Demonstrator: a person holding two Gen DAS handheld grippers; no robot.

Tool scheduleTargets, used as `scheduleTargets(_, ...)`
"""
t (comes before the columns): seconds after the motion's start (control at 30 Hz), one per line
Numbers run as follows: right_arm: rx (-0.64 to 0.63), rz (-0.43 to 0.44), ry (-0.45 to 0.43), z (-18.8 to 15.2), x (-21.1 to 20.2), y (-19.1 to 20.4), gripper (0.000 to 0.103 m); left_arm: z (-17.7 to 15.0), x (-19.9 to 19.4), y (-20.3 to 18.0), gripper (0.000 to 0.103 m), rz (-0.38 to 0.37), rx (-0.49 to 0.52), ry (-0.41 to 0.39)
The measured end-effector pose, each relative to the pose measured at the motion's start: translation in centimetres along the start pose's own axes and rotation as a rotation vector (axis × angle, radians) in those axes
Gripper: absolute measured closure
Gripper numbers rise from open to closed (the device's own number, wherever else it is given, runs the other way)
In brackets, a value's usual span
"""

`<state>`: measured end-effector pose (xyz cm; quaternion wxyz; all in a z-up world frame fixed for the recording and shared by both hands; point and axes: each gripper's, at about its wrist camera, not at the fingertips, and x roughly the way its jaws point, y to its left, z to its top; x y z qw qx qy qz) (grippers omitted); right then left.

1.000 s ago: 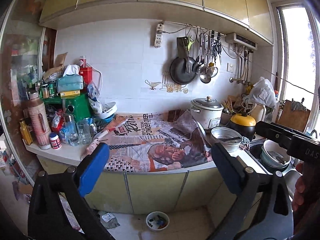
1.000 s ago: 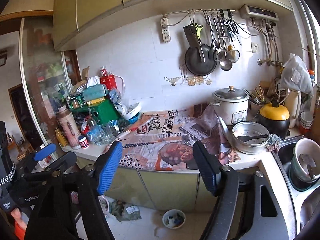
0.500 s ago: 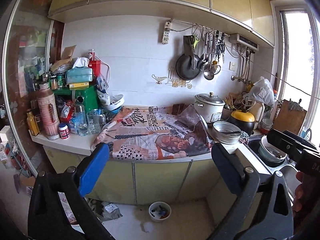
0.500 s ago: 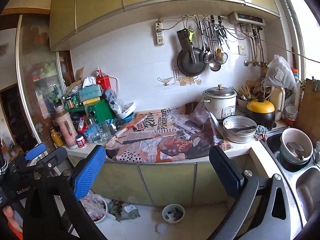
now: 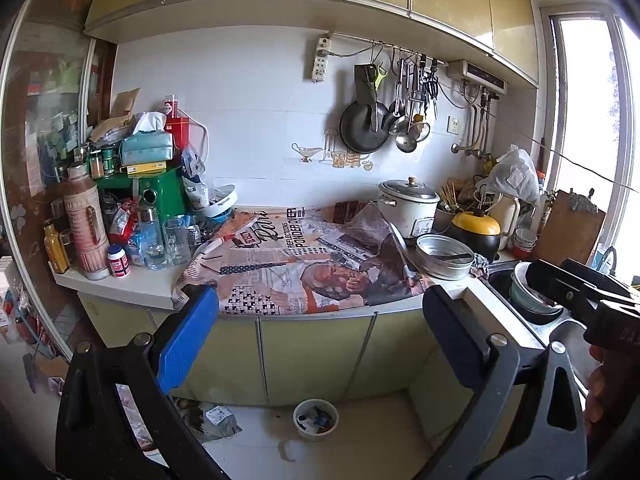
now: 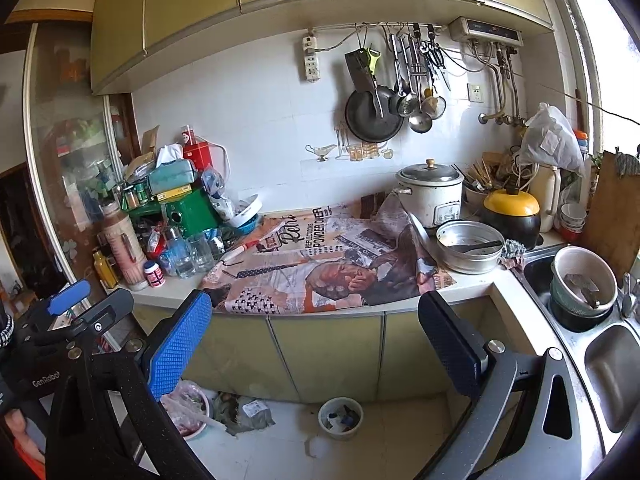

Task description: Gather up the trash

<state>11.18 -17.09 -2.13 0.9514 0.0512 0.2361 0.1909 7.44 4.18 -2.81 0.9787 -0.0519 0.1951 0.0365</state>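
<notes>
On the floor at the foot of the cabinets I see a crumpled grey-green wrapper (image 6: pixel 244 414) with a pale label, lying flat and creased. Just to its left sits a pink-rimmed bowl (image 6: pixel 188 408) holding a scrunched clear plastic bag; I cannot tell whether the two touch. To the right, apart from both, a small round white bowl (image 6: pixel 341 417) stands upright with dark and blue scraps inside. In the left wrist view the same white bowl (image 5: pixel 315 419) stands right of the wrapper (image 5: pixel 216 420).
</notes>
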Motion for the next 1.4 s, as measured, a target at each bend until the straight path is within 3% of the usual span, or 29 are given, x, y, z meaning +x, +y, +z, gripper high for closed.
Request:
scheduleTargets(0.93, -0.005, -0.002, 0.024, 0.0, 0.6, 0.1, 0.0, 0.7, 1.2, -1.0, 0.001, -0.049, 0.025, -0.003)
scheduleTargets(1.4, 0.001, 0.024, 0.043, 1.2, 3.3, -1.7, 0.0, 1.3, 4.2, -1.8, 0.001, -0.024, 0.015, 0.011)
